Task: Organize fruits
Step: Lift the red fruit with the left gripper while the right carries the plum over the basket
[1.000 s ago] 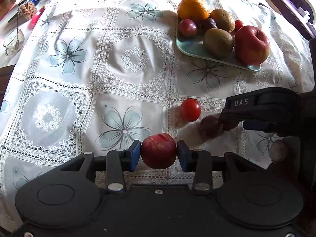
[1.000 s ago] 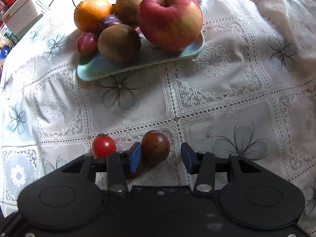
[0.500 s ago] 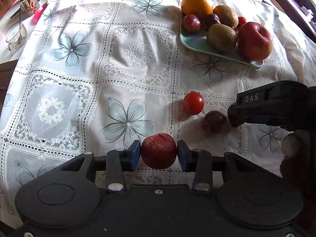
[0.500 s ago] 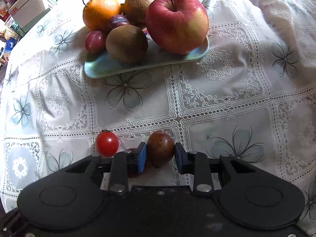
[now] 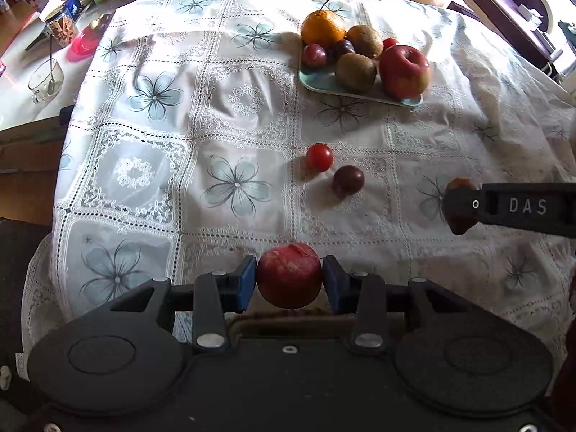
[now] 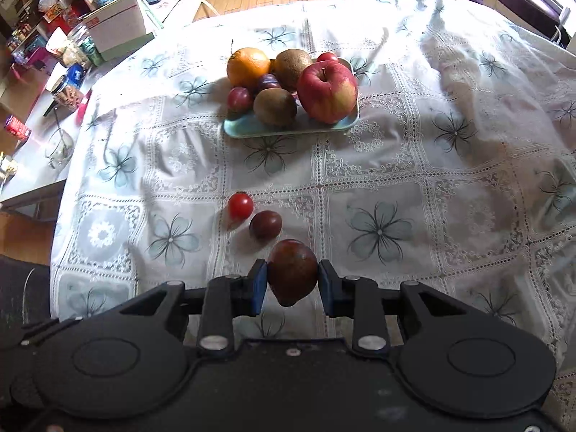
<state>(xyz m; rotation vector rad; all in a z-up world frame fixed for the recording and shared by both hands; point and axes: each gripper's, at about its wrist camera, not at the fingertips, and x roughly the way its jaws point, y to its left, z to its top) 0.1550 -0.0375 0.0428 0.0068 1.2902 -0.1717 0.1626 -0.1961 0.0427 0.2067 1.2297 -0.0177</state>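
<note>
Two handheld grippers above a counter [image 6: 468, 165] draped in a white lace cloth printed with pale blue flowers.

Left gripper [image 5: 289, 280]: blue-padded fingers [image 5: 247, 282] clamped on a round red plum [image 5: 289, 275], held clear of the cloth at the near edge.

Right gripper [image 6: 292, 280]: fingers [image 6: 260, 284] clamped on a darker, brownish-red plum [image 6: 292, 270], also lifted off the cloth. In the left view, seen from the side at the right edge, with that same fruit peeking out past the black finger marked "DAS".

Loose on the cloth, between the grippers and the plate: a small red cherry tomato [image 6: 240, 206] and, just beside it on the near right, a dark purple plum [image 6: 265, 224]. Not touching either gripper.

Farther back, a pale green rectangular plate [image 6: 252, 130] piled with fruit: an orange [image 6: 248, 66] with a stem at the far left, two brown kiwis [image 6: 275, 106], a large red apple [image 6: 327, 91] at the right, two small plums tucked between, and a red tomato at the far edge behind the apple.

At the far left, off the cloth: a glass cup with a spoon [image 5: 45, 77], jars, and boxes on a pale surface. Wooden floor beyond.
</note>
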